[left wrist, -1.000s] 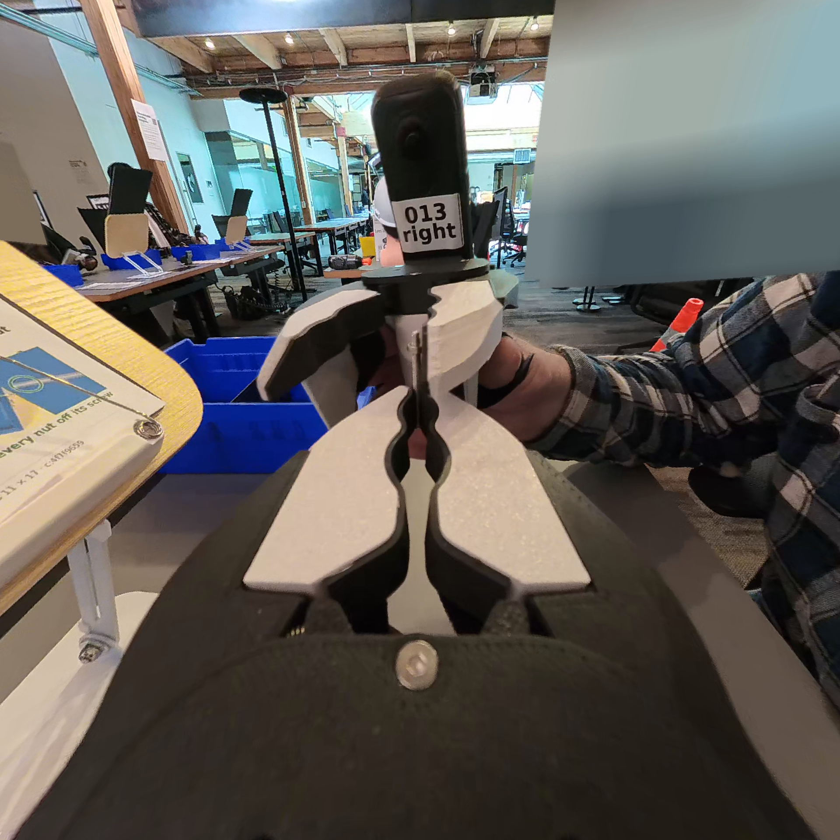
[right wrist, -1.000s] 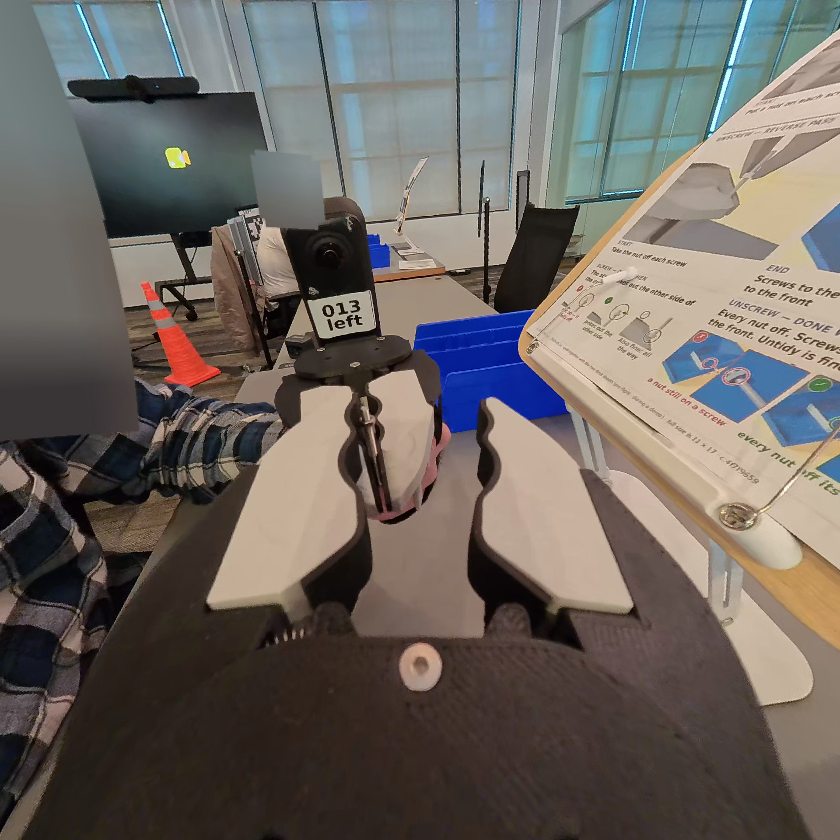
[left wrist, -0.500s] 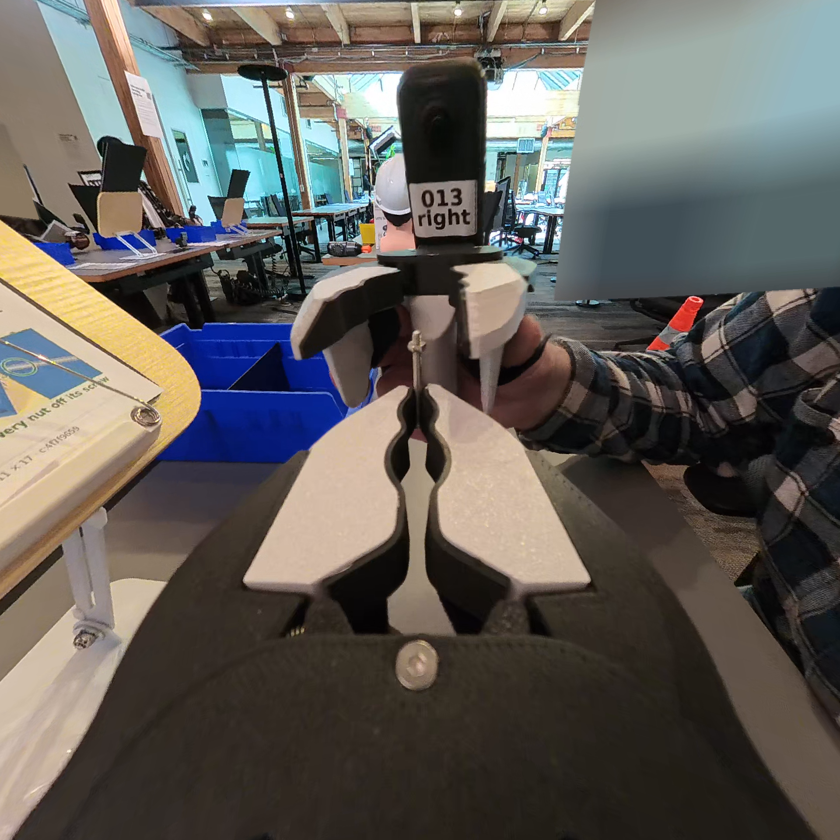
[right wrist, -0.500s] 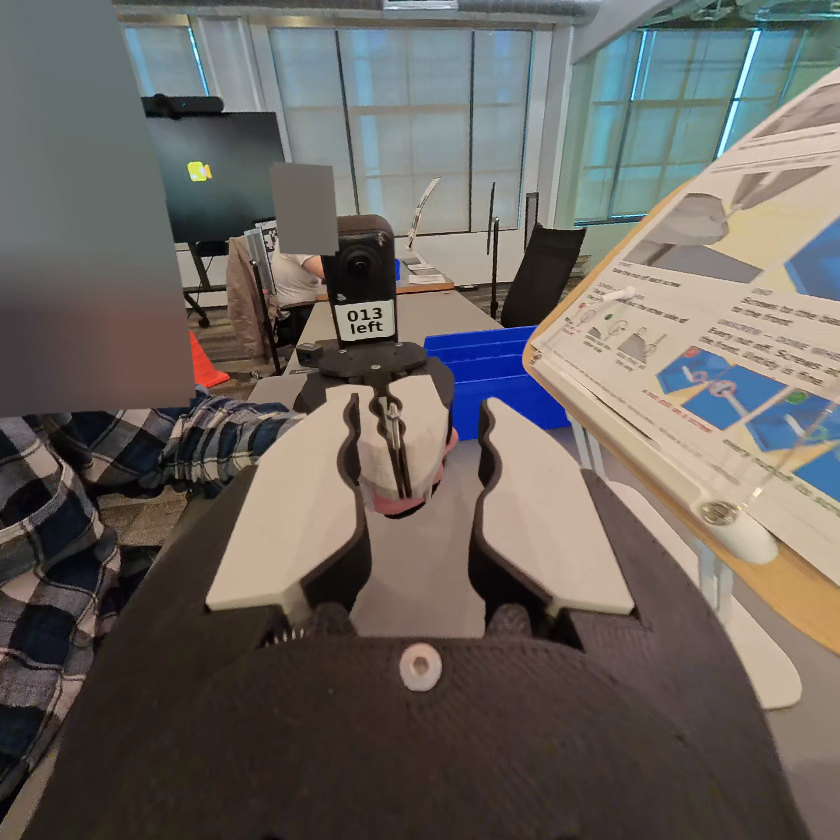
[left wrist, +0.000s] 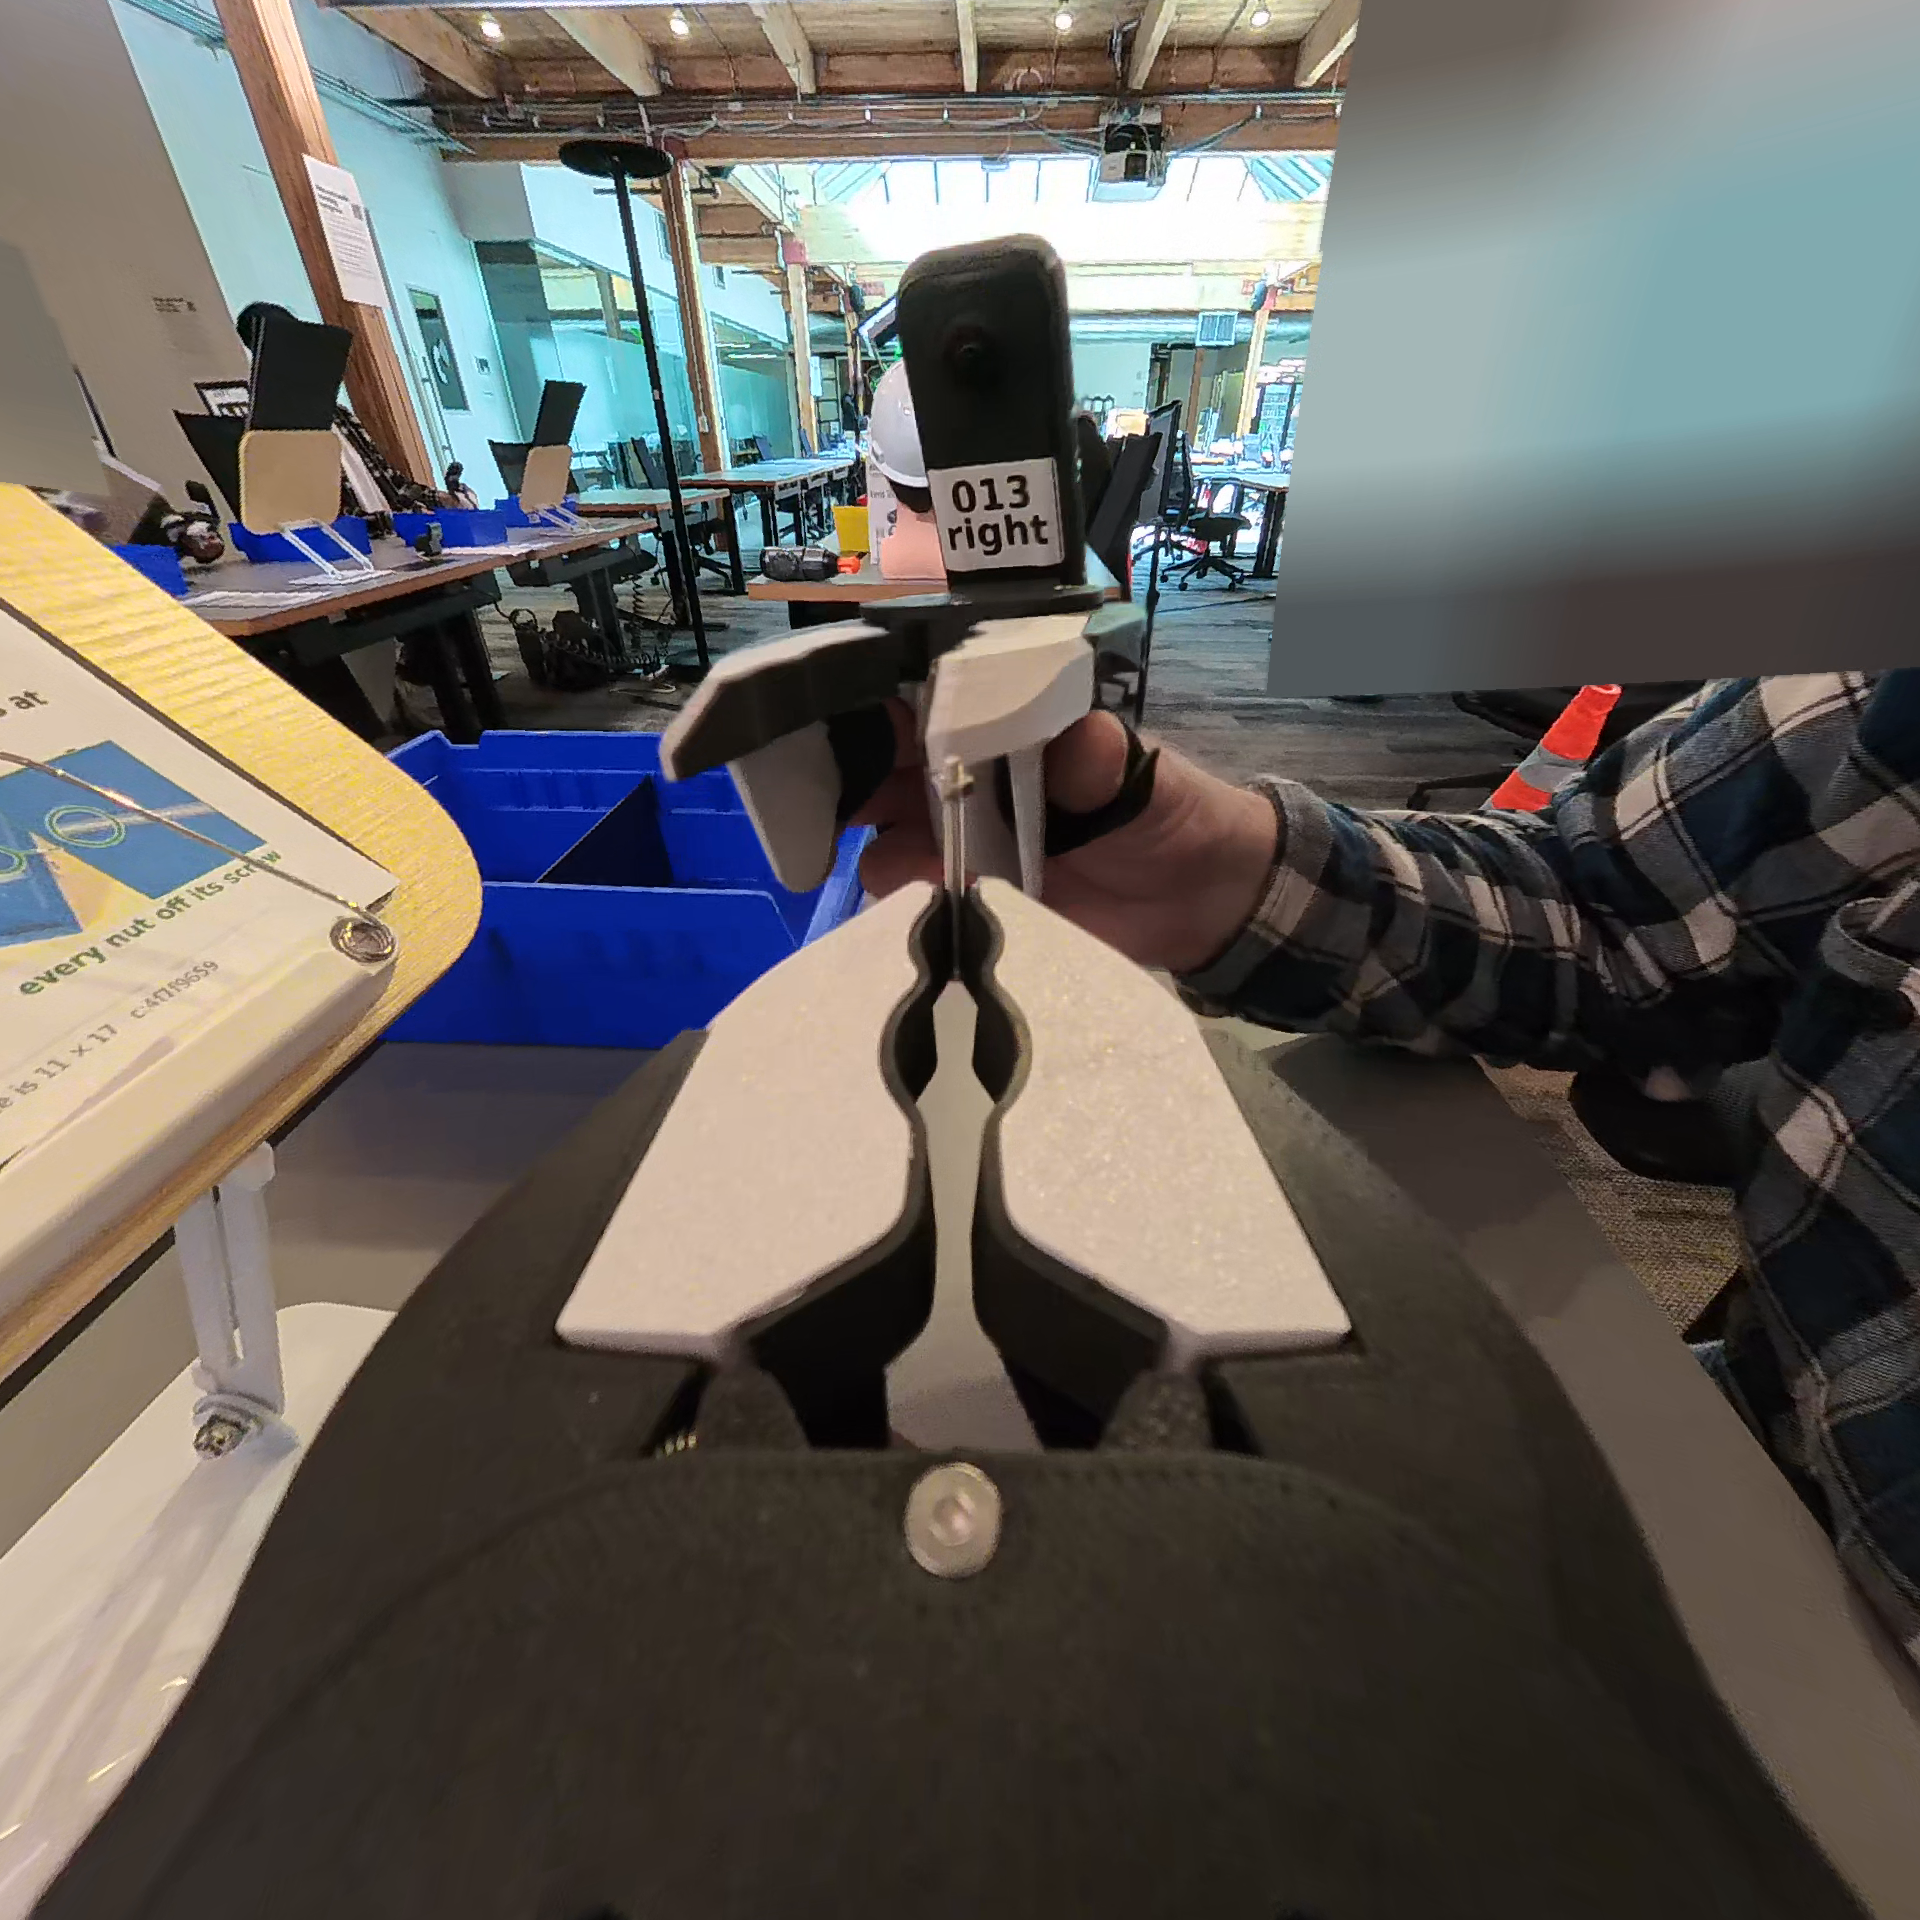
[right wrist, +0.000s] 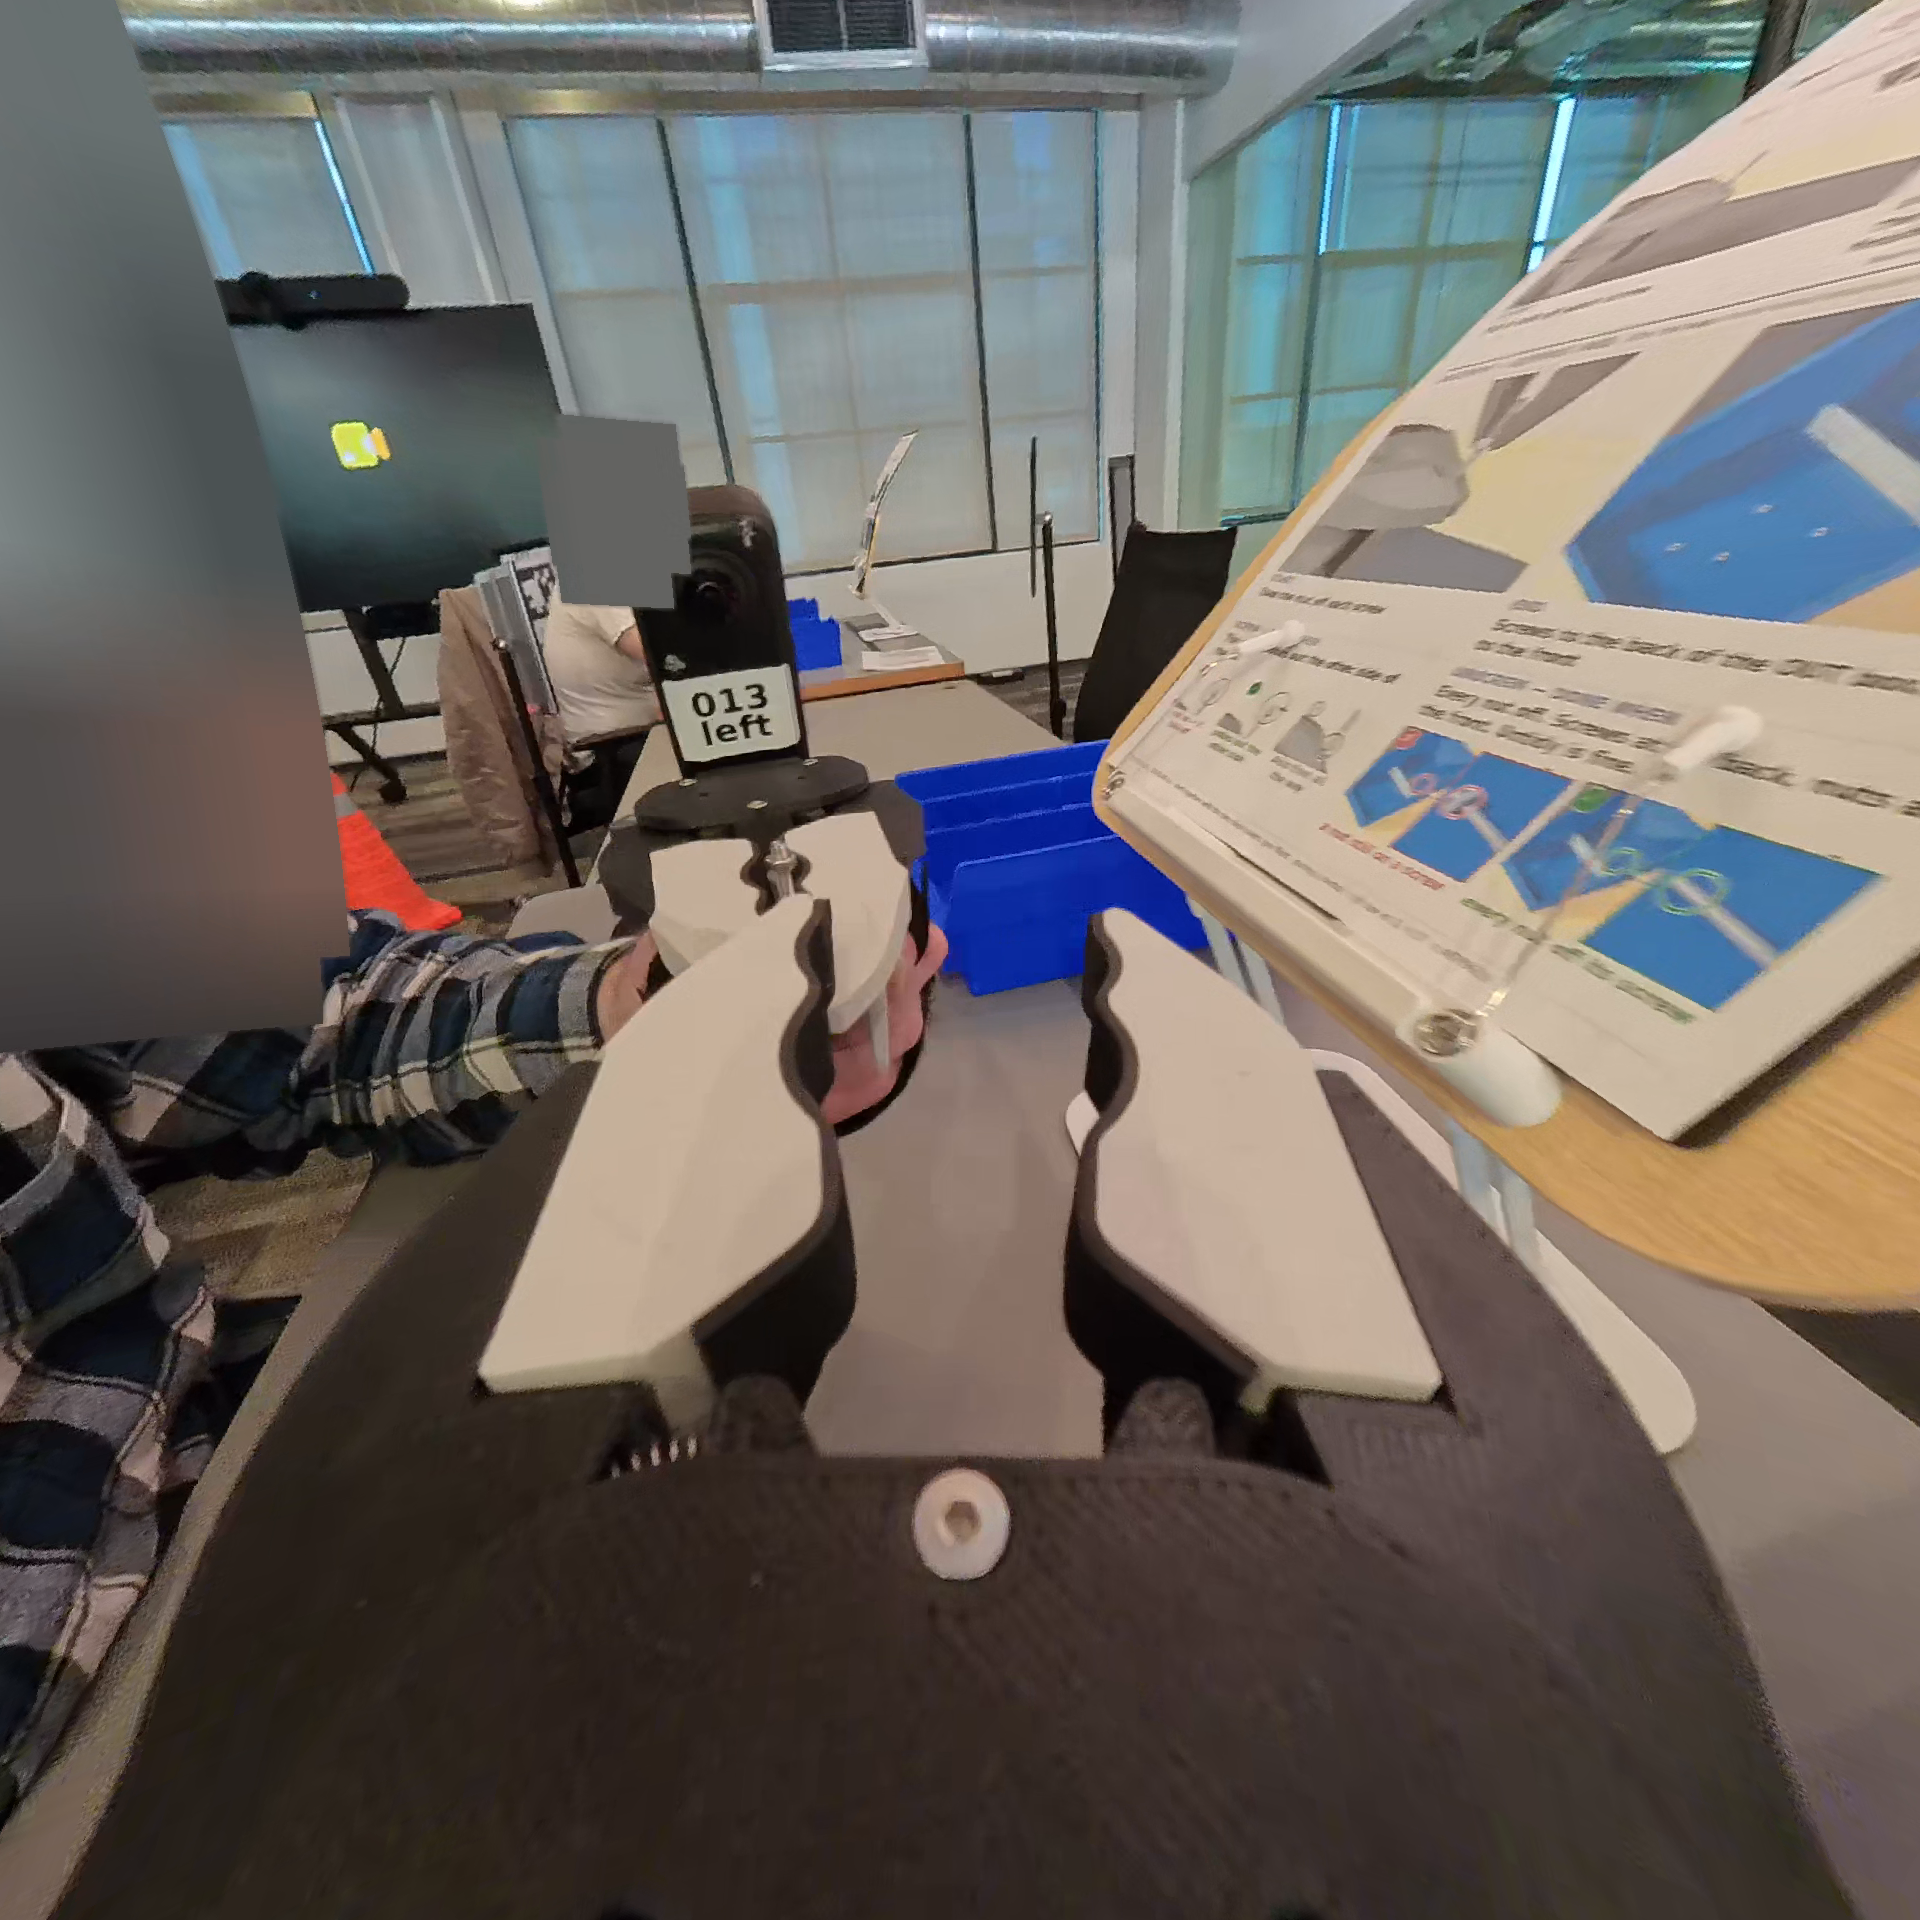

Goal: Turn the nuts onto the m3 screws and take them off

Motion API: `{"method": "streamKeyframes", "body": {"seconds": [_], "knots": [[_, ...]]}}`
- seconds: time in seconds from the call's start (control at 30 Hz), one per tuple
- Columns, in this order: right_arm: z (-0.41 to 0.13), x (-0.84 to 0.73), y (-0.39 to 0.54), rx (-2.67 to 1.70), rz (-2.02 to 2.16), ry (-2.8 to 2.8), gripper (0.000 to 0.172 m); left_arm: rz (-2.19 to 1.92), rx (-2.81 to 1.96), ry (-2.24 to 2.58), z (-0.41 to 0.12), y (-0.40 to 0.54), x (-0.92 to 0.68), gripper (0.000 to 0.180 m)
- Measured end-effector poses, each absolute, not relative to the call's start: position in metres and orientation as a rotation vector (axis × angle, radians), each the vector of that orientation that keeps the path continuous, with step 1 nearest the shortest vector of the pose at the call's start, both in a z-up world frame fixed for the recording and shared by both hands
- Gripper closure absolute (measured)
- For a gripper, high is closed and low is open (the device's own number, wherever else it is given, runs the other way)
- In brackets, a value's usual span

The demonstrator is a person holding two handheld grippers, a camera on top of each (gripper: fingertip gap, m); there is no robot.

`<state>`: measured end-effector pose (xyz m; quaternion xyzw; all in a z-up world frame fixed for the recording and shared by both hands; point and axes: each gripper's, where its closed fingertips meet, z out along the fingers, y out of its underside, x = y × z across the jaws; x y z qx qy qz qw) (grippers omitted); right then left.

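Note:
My left gripper (left wrist: 954,914) is shut on a thin metal screw (left wrist: 954,842) that sticks out past the fingertips, with a small nut or head (left wrist: 954,774) at its far end. It also shows in the right wrist view (right wrist: 779,883), held in a hand, with the screw (right wrist: 777,862) between its pads. My right gripper (right wrist: 956,935) is open with nothing in it. Its left finger (right wrist: 727,1039) partly covers the left gripper. In the left wrist view the right gripper (left wrist: 909,821) faces me just beyond the screw's end, jaws apart, held by a hand in a plaid sleeve (left wrist: 1558,914).
A blue divided bin (left wrist: 623,935) stands on the grey table (left wrist: 416,1143), also in the right wrist view (right wrist: 1039,883). A wooden board with an instruction sheet (left wrist: 156,883) (right wrist: 1558,779) leans on a white stand. An orange cone (right wrist: 374,862) stands on the floor. Left and right tips are no more than a few centimetres apart.
Both grippers have tilted upward. In the right wrist view the left gripper has slid from between my fingers to behind my left finger. The left gripper has stayed shut on the screw.

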<state>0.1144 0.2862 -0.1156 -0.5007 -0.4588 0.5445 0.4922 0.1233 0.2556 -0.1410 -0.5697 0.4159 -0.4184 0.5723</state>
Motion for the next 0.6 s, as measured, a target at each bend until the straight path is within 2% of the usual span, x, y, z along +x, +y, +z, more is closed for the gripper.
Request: {"method": "streamKeyframes", "body": {"seconds": [0.6], "knots": [[-0.119, 0.1, 0.274, -1.192, 1.348, -1.171, 0.122, -1.004, -1.351, 0.974, -0.146, 0.255, 0.128, 0.179]]}}
